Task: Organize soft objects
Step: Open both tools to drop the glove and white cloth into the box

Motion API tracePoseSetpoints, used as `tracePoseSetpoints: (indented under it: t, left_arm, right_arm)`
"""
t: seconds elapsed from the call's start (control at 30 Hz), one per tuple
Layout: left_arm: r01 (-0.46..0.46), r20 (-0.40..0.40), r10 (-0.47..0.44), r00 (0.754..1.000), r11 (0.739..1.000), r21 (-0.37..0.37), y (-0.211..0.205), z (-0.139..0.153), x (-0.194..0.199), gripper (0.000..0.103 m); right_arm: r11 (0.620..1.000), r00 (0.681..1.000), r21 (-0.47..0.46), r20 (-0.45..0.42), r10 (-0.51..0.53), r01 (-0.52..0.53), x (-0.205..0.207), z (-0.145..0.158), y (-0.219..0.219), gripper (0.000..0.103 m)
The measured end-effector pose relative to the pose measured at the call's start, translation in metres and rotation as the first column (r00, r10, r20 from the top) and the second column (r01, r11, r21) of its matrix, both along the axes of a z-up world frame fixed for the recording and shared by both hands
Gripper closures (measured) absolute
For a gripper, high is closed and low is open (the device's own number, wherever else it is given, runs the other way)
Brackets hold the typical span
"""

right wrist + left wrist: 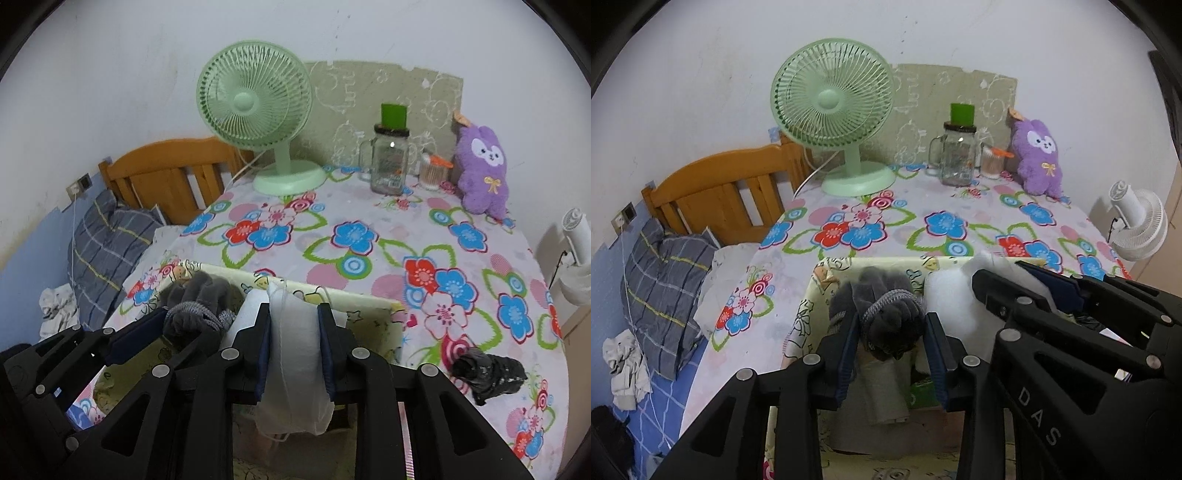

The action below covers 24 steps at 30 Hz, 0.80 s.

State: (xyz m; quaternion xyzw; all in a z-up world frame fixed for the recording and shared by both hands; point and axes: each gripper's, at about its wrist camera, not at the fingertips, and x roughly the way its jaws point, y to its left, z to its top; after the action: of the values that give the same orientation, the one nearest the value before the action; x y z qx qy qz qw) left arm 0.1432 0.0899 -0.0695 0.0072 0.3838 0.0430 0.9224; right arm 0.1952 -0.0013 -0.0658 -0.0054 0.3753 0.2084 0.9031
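Over the cartoon-print bin (pixel 834 273), the left gripper (pixel 892 334) jaws are pinching a grey sock bundle (pixel 886 314) while the right gripper (pixel 294 332) jaws are squeezing white padding (pixel 293 332), apparently for dropping in, a black bundle (pixel 487 373) waiting at three o'clock on the surface (pixel 388 236).

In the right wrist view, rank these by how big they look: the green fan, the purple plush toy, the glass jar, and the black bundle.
Largest to smallest as they appear:
1. green fan
2. purple plush toy
3. glass jar and black bundle look alike; the bundle lies nearer the camera, so I won't rank them.
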Motion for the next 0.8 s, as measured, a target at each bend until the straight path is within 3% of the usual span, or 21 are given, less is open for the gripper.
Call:
tracePoseSetpoints:
  t: [0.1,0.23,0.3,0.8]
  left_arm:
    - [0.002,-0.026,-0.002,1.000,1.000,-0.010,0.003,-0.004,0.004,0.062]
    - [0.001,-0.038,-0.002,0.999,1.000,-0.025,0.005,-0.005,0.005,0.029]
    - [0.008,-0.035,-0.009,0.999,1.000,-0.027,0.005,-0.004,0.004,0.028]
    - [0.043,-0.011,-0.044,0.999,0.998,-0.035,-0.018,0.011,-0.008,0.018]
  right_arm:
    - [1.000,1.000,-0.020,-0.014,0.012,-0.013,0.004,-0.004,0.005,0.061]
    - [1.000,1.000,-0.004,-0.015,0.016,-0.016,0.004,-0.005,0.006,0.034]
    - [1.000,1.000,0.013,-0.006,0.016,-0.016,0.003,-0.004,0.004,0.026]
    - [0.999,0.999,-0.007,0.032,-0.034,0.034,-0.014,0.011,-0.022,0.017]
